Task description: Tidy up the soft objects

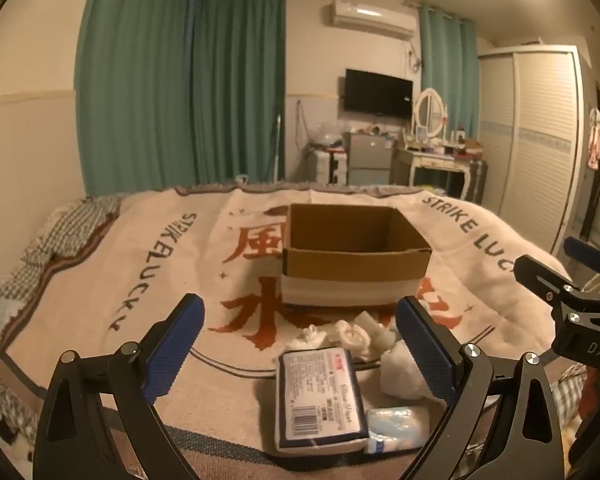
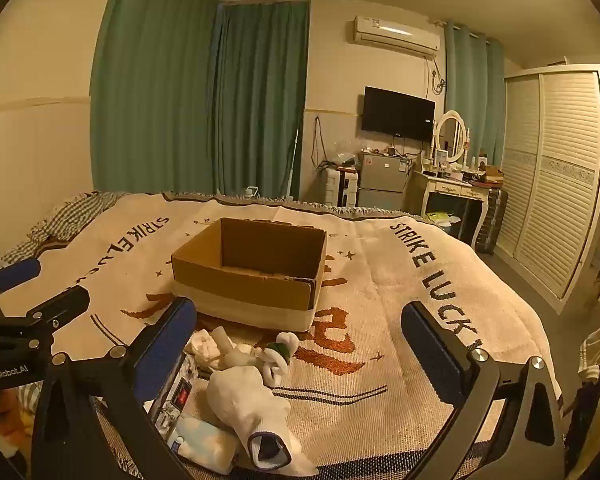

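Just ahead of the left gripper, whose jaws stand wide apart with nothing between the pads, a flat wrapped pack lies label up, its long side running away from the gripper toward the cardboard box. A small pale-blue packet lies at the pack's right corner. Beyond them sit rolled white socks, close before the box on the printed blanket.

The right gripper is likewise spread and empty. Its view alone shows a green-patterned rolled pair and a long white sock lying lengthwise toward the gripper, its dark-edged cuff nearest. The box's open top and bare inside also show better from here.
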Motion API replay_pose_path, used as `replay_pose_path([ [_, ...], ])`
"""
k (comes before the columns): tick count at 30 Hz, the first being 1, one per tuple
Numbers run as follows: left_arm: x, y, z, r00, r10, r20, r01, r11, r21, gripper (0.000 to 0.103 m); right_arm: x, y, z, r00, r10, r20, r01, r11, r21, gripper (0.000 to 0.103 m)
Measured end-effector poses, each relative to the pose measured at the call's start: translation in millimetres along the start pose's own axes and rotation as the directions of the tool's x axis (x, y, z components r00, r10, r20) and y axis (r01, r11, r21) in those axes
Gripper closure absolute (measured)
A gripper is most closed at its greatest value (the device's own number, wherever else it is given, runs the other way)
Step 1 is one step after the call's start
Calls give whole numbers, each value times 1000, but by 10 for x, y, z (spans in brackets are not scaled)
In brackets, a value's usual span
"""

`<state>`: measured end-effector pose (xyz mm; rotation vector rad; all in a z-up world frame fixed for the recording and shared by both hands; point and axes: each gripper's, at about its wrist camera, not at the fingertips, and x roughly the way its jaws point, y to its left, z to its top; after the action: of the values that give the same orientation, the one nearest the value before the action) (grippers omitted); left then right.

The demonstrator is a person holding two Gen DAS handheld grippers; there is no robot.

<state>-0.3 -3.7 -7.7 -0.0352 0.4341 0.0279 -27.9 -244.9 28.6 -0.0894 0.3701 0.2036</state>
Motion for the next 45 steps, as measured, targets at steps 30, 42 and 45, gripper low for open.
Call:
replay_pose_path([
  [30, 10, 4, -35, 1000, 8, -9, -8, 1000, 0, 5, 1, -31, -47, 1000, -4, -15, 4, 1000, 5, 0],
  [42, 11, 5, -29, 1000, 5, -16, -5, 1000, -1, 5, -9, -35, -43, 1000, -5, -18, 5, 1000, 6, 0],
  [45, 16, 5, -23, 1000, 3, -15, -3, 1000, -3, 5, -10, -36, -44, 1000, -5, -18, 5, 1000, 7, 0],
])
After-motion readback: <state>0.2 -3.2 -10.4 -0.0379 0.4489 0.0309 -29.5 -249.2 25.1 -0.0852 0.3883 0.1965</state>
